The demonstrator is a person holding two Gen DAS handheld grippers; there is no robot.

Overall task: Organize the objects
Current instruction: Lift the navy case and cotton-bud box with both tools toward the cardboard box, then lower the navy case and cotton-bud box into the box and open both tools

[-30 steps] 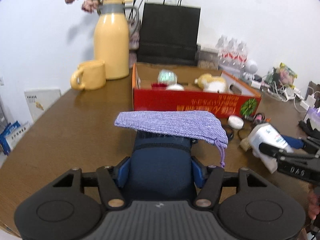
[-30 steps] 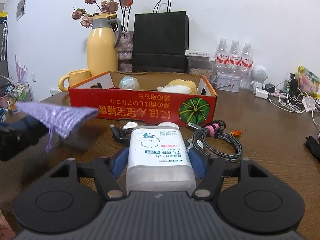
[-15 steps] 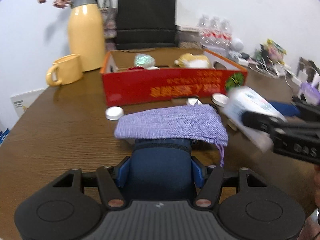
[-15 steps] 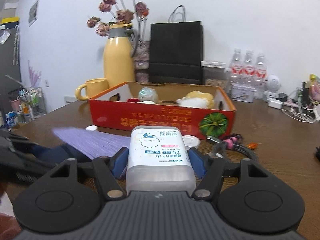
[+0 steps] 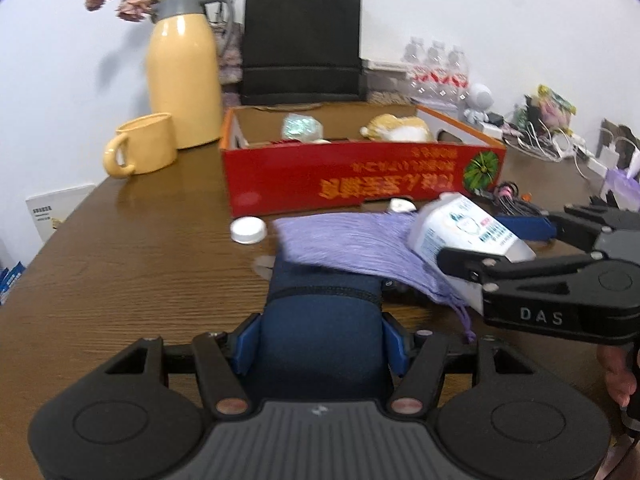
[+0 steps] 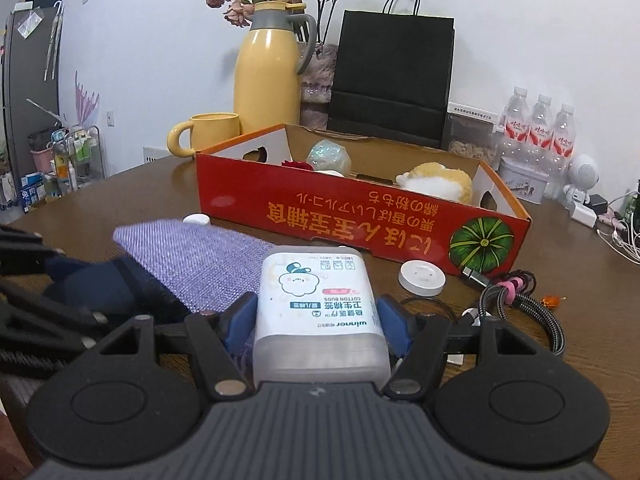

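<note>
Cotton-bud box point(image 6: 318, 308), light rigid plastic, slick-sided, sits clamped across its flanks in right gripper point(image 6: 318, 322) at lower centre frame; left gripper point(image 5: 320, 344) pinches soft navy pouch point(image 5: 320, 320) under limp purple drawstring bag point(image 5: 352, 244).

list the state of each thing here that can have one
left gripper: shut on dark blue zip pouch
right gripper: shut on white cotton bud box
purple woven drawstring bag: draped over pouch
red cardboard box: open-topped, holding items
black paper bag: upright
</note>
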